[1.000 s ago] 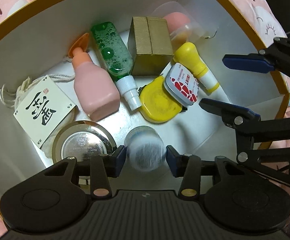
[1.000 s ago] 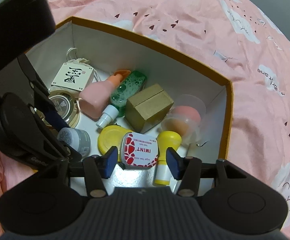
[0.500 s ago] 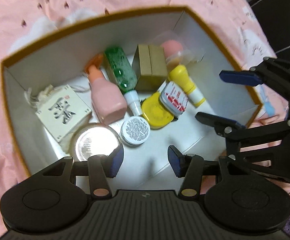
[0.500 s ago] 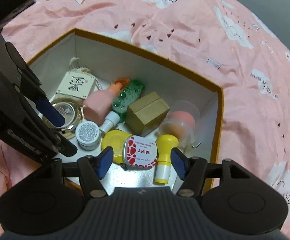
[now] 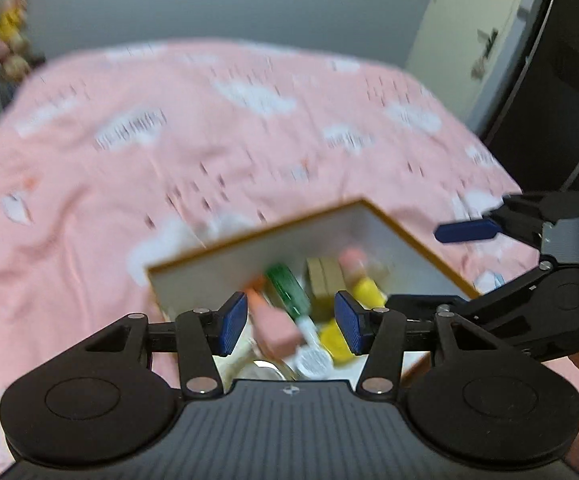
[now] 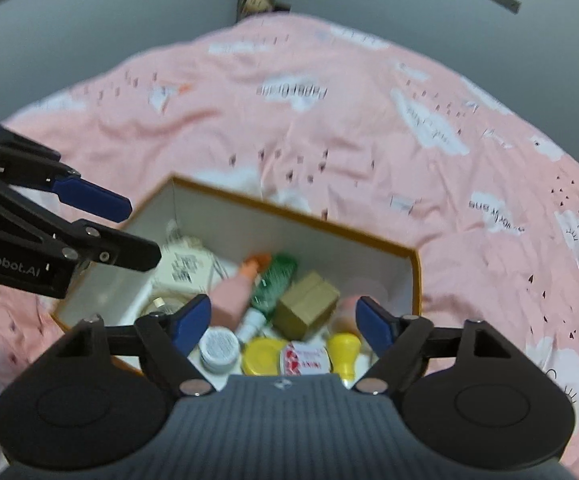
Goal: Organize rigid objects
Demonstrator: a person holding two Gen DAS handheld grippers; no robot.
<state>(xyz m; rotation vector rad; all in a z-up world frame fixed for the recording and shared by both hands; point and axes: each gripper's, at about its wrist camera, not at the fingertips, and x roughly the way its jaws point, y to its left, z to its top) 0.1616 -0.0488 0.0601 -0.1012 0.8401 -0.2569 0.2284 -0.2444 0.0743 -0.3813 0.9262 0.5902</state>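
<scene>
Box (image 6: 416, 280), white inside with an orange rim, on a pink bedspread (image 6: 329, 128). Contents, all lying on the box floor:
- small grey jar (image 6: 220, 349), near edge, a second ago pinched by the left tongs, now set down beside the yellow round tin (image 6: 261, 360);
- mint tin (image 6: 304, 360), red and white, resting against the yellow tin, to its right;
- yellow-capped tube (image 6: 344, 354), near right;
- pink bottle (image 6: 231, 294) and green bottle (image 6: 275, 284), side by side, centre;
- brown carton (image 6: 307, 306), just right of the green bottle;
- white tag with string (image 6: 183, 266), far left corner.

Left tongs (image 5: 291, 322): spread, nothing between them, now lifted clear above the box. Right tongs (image 6: 283, 322): opening wider, empty, also raised since a second ago.

Judgement: with the jar released and both tools withdrawn, every visible item sits in the box; the task looks finished or nearly so.
</scene>
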